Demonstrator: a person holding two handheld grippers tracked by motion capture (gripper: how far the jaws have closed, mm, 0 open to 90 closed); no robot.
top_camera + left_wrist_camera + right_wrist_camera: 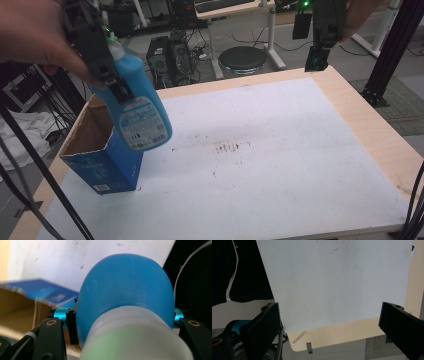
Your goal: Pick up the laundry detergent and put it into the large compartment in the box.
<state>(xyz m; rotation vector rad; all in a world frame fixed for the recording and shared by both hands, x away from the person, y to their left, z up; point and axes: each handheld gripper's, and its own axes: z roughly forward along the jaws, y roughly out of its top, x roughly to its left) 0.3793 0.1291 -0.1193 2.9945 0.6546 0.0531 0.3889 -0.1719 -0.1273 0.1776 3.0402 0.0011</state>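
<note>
A blue plastic bottle [137,107] with a white label and a pale cap hangs tilted, base down, in my left gripper [112,82], which is shut on its upper body. In the left gripper view the bottle [127,287] bulges between the two black jaws of my left gripper [125,315]. It hovers over an open blue cardboard box [107,167] at the table's left edge, whose brown inside and blue rim [47,291] lie below. My right gripper [316,61] hangs high over the table's far right corner. Its jaws [330,312] stand wide apart with nothing between them.
A white mat [280,150] with dark smudges at its middle covers most of the wooden table [372,127]. Beyond the far edge stand a round black stool [242,57] and computer towers [170,60]. A black frame post [395,50] rises at the right.
</note>
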